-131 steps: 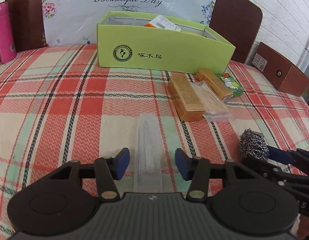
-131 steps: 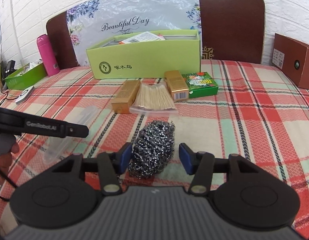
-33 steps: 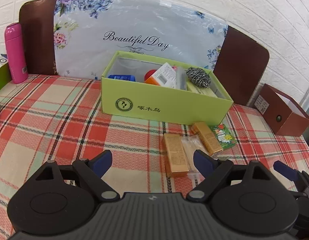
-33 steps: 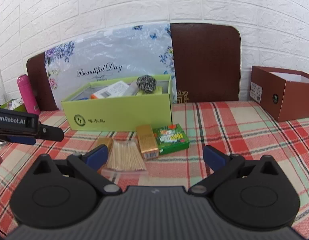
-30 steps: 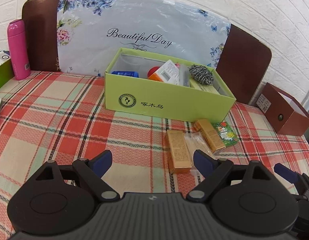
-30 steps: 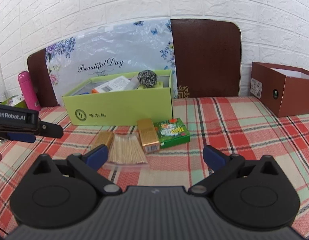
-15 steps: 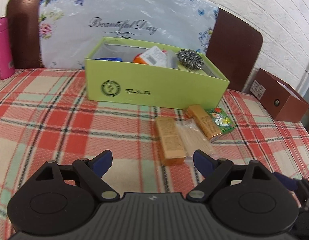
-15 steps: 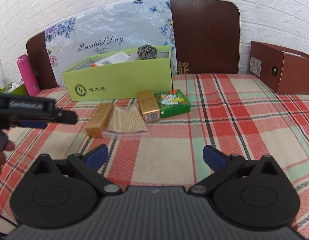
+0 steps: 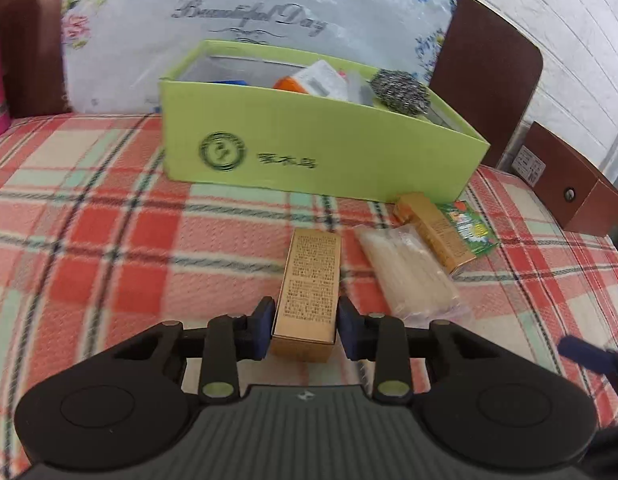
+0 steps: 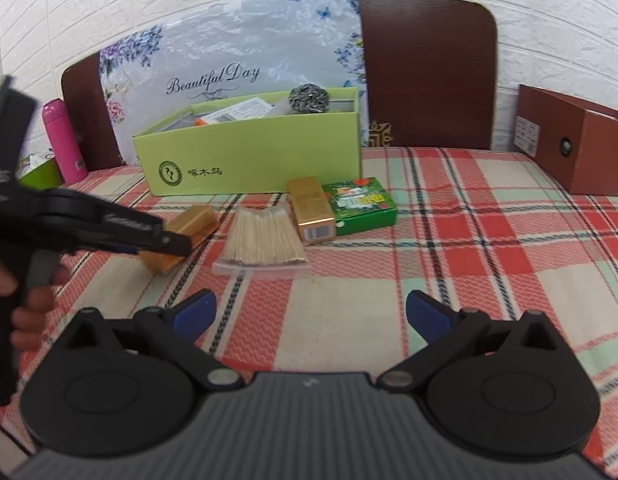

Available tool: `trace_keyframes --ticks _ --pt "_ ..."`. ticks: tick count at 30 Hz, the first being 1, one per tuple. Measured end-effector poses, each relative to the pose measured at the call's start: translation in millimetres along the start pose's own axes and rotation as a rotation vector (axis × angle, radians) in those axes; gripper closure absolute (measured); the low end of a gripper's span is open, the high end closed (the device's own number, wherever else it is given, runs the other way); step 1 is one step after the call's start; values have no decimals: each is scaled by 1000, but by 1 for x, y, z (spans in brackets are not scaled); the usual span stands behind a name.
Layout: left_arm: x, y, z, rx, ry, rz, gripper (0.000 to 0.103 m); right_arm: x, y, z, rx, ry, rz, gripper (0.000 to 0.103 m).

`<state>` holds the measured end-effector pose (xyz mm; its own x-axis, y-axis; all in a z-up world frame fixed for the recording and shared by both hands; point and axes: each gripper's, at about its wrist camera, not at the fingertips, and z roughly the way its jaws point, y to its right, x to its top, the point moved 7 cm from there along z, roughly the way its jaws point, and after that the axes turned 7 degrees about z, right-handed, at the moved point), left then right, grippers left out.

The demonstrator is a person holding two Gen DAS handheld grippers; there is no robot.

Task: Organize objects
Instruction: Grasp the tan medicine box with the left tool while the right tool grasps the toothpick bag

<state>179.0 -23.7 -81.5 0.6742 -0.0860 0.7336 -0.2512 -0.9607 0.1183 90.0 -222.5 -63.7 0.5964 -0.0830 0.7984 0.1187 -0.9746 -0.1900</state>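
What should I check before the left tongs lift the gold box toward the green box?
1. Gold box between the left tongs: ok, jaws closing around its near end.
2. Pads pressing on it: cannot tell; small gaps seem to show on both sides.
3. Toothpick bag clear of the grip: ok, lies apart to the side.
4. Room in the green box: cannot tell; scourer and packets already inside.
5. Right tongs out of the way: ok, open and empty.
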Motion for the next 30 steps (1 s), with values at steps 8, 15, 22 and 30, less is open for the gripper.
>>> trace_keyframes --ticks 8,15,22,30 --pt "-24 -28 -28 51 -4 -33 67 25 -23 70 24 -28 19 3" --pt "-24 -25 -26 23 -14 -27 68 16 -29 65 39 -49 -10 65" --pt "-28 2 -35 -68 -17 27 69 -15 -38 16 100 -90 -48 68" --pt "-22 12 -32 -45 -10 57 61 -21 -36 9 97 -98 -16 49"
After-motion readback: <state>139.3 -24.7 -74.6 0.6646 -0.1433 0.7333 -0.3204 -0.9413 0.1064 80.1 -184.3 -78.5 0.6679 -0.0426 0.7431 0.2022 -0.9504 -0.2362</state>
